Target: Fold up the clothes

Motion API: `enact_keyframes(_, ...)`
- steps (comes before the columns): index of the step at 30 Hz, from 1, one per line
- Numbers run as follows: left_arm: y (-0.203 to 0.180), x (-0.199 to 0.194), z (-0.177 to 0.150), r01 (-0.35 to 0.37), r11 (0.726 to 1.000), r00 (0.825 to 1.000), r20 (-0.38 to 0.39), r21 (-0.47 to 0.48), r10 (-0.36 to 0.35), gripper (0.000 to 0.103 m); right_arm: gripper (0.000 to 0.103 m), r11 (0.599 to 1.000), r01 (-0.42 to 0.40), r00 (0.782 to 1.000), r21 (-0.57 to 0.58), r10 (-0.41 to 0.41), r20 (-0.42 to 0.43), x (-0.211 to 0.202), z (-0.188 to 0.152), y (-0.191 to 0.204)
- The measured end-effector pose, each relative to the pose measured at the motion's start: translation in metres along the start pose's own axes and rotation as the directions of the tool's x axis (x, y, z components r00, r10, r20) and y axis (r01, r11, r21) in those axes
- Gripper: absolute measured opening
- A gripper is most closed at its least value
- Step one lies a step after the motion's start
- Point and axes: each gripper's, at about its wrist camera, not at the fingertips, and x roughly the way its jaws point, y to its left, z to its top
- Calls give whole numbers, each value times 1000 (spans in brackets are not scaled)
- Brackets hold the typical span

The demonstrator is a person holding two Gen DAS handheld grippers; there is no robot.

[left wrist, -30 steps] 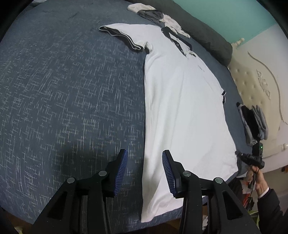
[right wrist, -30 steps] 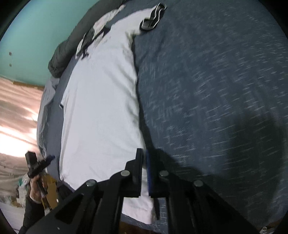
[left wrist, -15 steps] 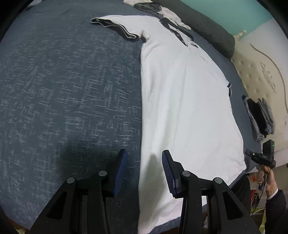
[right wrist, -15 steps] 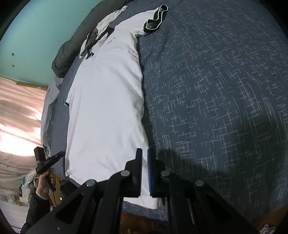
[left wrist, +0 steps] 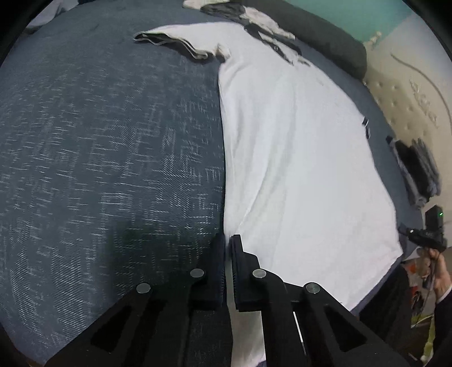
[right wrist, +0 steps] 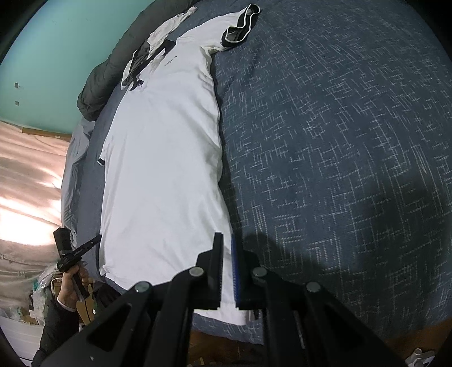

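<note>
Since a second ago our left gripper [left wrist: 228,240] has clenched on the long edge of the white short-sleeved polo shirt [left wrist: 296,146], lying flat on the dark blue flecked bedspread [left wrist: 99,141]. Right gripper [right wrist: 226,242] stays clamped on the same edge near the hem. Risk: thin fabric slipping free, or the bedspread pinched along with it. No containers visible.

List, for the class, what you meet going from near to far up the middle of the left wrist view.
Left gripper → white polo shirt body → dark collar → pile of clothes → dark bolster pillow → teal wall.
</note>
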Motion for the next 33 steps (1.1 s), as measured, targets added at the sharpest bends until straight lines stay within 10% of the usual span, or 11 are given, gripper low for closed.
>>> enact_keyframes(25,-2,4,-16,-9,1000,997,-78,23,11,18,6,1000,-5,1000,-27,5,-10,6,0,17)
enact_keyframes(33,-5,2,-17,-40,997,998,-48,60,43,3,6,999,0,1000,-34,0,-2,1,0,20)
